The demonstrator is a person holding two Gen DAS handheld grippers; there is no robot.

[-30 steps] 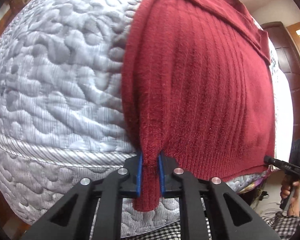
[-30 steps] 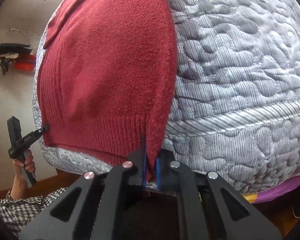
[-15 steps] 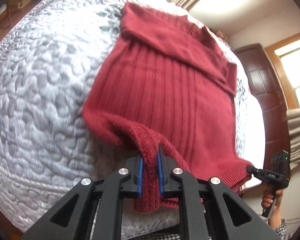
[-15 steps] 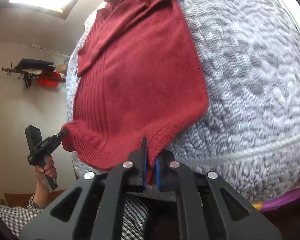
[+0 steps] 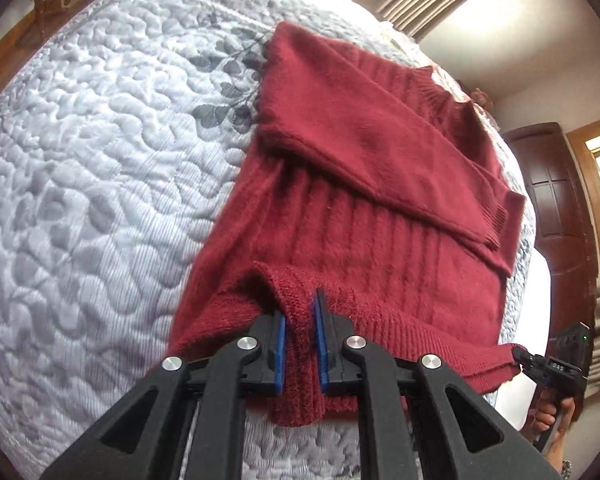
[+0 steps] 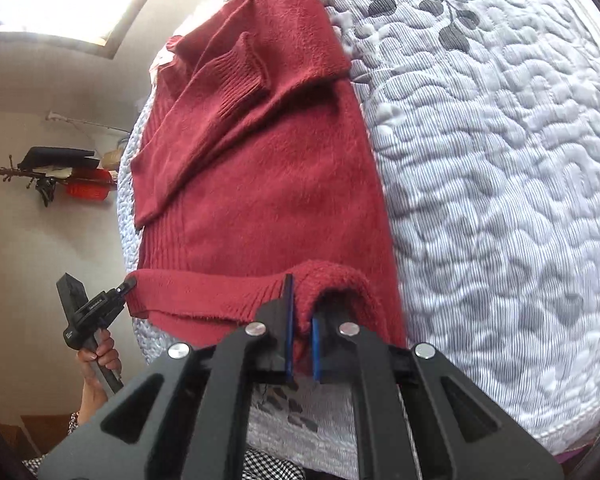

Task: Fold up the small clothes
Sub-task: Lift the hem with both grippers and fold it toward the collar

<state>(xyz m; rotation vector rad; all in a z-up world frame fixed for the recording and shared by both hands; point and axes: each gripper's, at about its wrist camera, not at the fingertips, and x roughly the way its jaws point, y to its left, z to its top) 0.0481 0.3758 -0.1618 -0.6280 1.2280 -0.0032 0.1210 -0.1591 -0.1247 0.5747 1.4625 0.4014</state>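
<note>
The left gripper (image 5: pixel 300 344) is clamped on the ribbed hem of the red sweater (image 5: pixel 360 208) at one lower corner, the knit bunched between its blue pads (image 5: pixel 279 350). The right gripper (image 6: pixel 300 344) pinches the opposite hem corner in the same way. Both corners are raised off the bed (image 5: pixel 92 168), the hem stretched between them. The rest of the sweater lies flat on the grey quilted cover, sleeves folded across its upper part.
</note>
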